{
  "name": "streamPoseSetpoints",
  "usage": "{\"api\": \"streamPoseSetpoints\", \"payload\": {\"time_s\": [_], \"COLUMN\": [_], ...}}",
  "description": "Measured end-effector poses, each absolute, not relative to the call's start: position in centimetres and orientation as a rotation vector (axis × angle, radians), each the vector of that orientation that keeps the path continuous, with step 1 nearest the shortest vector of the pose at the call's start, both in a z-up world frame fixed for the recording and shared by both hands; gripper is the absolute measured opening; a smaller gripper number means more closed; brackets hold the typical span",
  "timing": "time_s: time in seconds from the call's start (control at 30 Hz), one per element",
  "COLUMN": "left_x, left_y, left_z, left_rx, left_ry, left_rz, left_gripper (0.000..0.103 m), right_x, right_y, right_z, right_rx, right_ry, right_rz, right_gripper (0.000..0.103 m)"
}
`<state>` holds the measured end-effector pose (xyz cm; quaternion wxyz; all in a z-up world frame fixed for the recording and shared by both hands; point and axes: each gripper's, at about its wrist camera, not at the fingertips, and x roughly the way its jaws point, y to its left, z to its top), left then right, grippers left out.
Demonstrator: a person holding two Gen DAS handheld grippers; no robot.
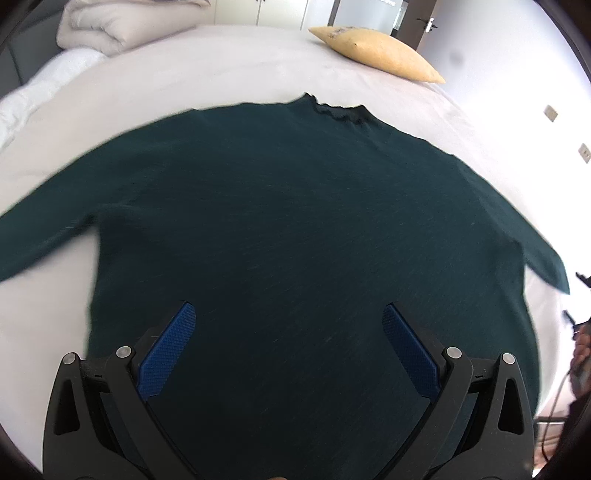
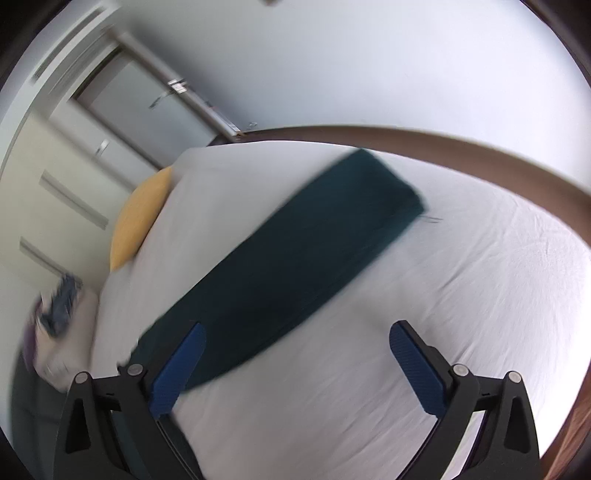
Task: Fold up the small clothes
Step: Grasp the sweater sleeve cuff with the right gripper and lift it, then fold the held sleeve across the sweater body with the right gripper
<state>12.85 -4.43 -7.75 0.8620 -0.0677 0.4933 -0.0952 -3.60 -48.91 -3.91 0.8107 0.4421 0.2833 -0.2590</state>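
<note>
I saw a bed (image 1: 229,74) under a white sheet, carrying a dark green sweater (image 1: 295,221) spread flat, a yellow pillow (image 1: 380,55) near its far edge, and a folded pale duvet (image 1: 110,26).

One sweater (image 1: 295,229), one yellow pillow (image 1: 380,55), two tongs (image 1: 290,317).

Left wrist: close above the dark green sweater (image 1: 295,229), facing its collar and the yellow pillow (image 1: 380,55). Right wrist: tilted, blurred, along one sleeve (image 2: 295,258). Shared: white bed (image 2: 461,295), sweater, pillow
</note>
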Motion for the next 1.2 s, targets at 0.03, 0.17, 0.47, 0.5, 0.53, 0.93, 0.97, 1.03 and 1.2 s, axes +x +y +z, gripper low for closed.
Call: {"api": "streamPoseSetpoints", "payload": {"time_s": [0.03,0.17,0.47,0.5,0.53,0.93,0.97,1.03,1.2], "left_x": [13.3,15.1,18.6,19.1,19.9,26.9,27.5,28.9,31.0], "left_y": [-4.5,-4.4,-6.0,-6.2,-6.1,-6.1,-6.5,-7.2,-8.3], "left_z": [-7.9,-8.0,-8.9,-9.1,-9.2,-6.3,-6.3,-6.6,-8.2], "left_rx": [-0.170,-0.352,-0.289,-0.272,-0.267,-0.507,-0.534,-0.595,-0.722], "left_ry": [1.039,1.009,1.070,1.102,1.131,1.018,1.021,1.038,1.101], "left_rz": [-0.218,-0.320,-0.342,-0.319,-0.299,-0.503,-0.548,-0.614,-0.727], "left_gripper": [0.103,0.103,0.103,0.103,0.103,0.101,0.101,0.101,0.101], "right_x": [-3.8,-3.0,0.1,0.6,1.3,19.4,20.8,22.7,23.5], "right_y": [-50.4,-53.5,-55.6,-55.3,-54.6,-31.5,-28.2,-22.0,-13.6], "right_z": [-4.7,-4.7,-5.1,-4.5,-4.0,5.1,4.6,2.9,-2.5], "right_rx": [1.000,1.072,1.084,1.064,1.036,0.424,0.360,0.253,0.144], "right_ry": [0.592,0.495,0.473,0.473,0.476,0.612,0.632,0.675,0.765], "right_rz": [-0.546,-0.519,-0.538,-0.549,-0.553,-0.156,-0.110,-0.024,0.032], "right_gripper": [0.095,0.094,0.022,0.020,0.017,0.011,0.011,0.010,0.010]}}
